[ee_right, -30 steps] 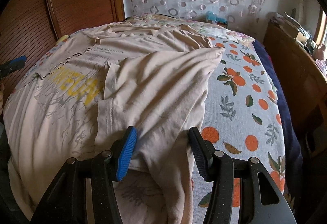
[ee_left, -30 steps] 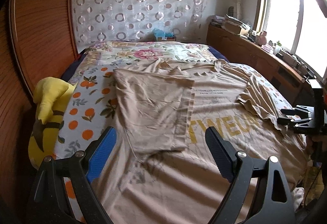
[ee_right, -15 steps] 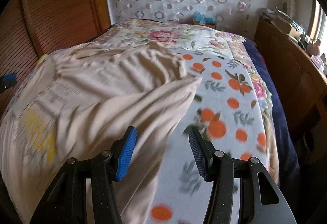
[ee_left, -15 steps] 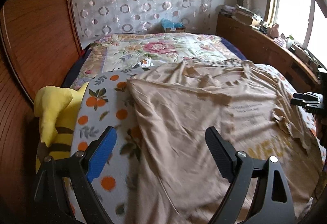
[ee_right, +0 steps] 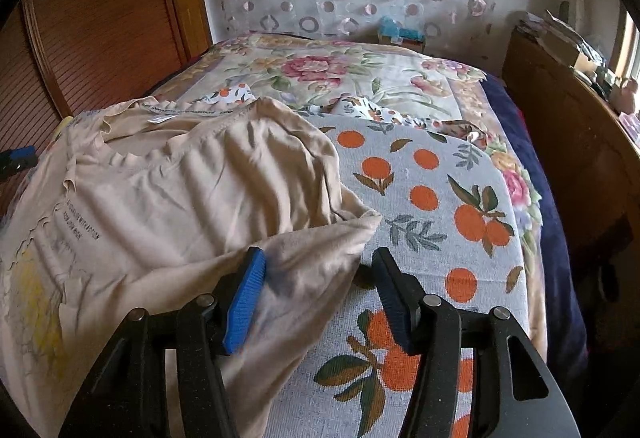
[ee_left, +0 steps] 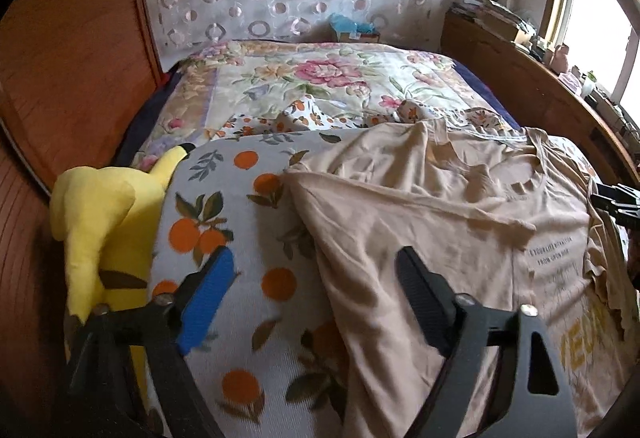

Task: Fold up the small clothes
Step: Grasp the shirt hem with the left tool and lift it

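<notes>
On the bed (ee_left: 248, 106), a beige T-shirt (ee_left: 452, 222) lies spread over the orange-print cover (ee_left: 244, 222), both side edges folded inward. Left gripper (ee_left: 310, 284) hangs above the shirt's left edge, jaws spread, having just been closing, nothing pinched. Right gripper (ee_right: 318, 292) is spread too, the folded right edge loose between its jaws. A yellow plush toy (ee_left: 96, 214) sits beside the bed.

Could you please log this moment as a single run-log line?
beige T-shirt: both sides folded in, on orange-print cover | left tool: open, jaws just closing, over shirt edge | right tool: open, straddling shirt fold
</notes>
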Motion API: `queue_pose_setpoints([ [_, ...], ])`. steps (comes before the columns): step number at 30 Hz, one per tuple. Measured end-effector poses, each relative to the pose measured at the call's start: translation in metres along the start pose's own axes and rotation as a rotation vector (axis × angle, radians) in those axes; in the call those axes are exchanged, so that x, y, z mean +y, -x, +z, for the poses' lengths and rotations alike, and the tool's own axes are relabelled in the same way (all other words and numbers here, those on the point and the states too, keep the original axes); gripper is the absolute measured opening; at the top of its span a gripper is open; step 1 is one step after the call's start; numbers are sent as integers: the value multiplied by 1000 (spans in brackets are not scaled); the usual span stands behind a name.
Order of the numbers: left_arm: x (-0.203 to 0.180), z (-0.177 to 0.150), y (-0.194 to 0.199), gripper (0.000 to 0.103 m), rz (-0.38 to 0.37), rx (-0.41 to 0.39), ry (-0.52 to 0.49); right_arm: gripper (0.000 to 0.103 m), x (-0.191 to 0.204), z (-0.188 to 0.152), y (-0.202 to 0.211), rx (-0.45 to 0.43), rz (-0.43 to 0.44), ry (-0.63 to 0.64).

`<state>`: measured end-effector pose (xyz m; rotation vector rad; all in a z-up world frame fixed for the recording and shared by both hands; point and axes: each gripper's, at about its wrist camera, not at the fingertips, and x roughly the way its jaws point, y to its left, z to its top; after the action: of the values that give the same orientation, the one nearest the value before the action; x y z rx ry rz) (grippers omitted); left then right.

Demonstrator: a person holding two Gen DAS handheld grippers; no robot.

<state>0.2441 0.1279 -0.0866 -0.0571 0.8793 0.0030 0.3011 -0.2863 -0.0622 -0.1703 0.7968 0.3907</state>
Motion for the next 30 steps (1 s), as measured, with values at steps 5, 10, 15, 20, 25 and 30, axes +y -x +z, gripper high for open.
queue_pose_setpoints([
  [5, -2, 14, -22, 55, -35, 45, -10, 60, -2, 2, 1, 2, 4, 2],
  [10, -7, 23, -34, 47, -58, 64, -4, 60, -1, 2, 1, 3, 6, 5],
  [15, -10, 31, -38, 42, -69, 64, -7, 60, 0, 13, -7, 8, 32, 41],
  [20, -8, 36, -39, 6, -85, 68, 4, 32, 1, 19, -13, 1, 44, 54],
  [25, -4, 45, -17, 4, -59, -21, 5, 6, 3, 24, -10, -14, 6, 60],
  [30, 2, 53, 18, 4, -19, -106, 1, 5, 4, 31, 10, -72, -16, 36],
])
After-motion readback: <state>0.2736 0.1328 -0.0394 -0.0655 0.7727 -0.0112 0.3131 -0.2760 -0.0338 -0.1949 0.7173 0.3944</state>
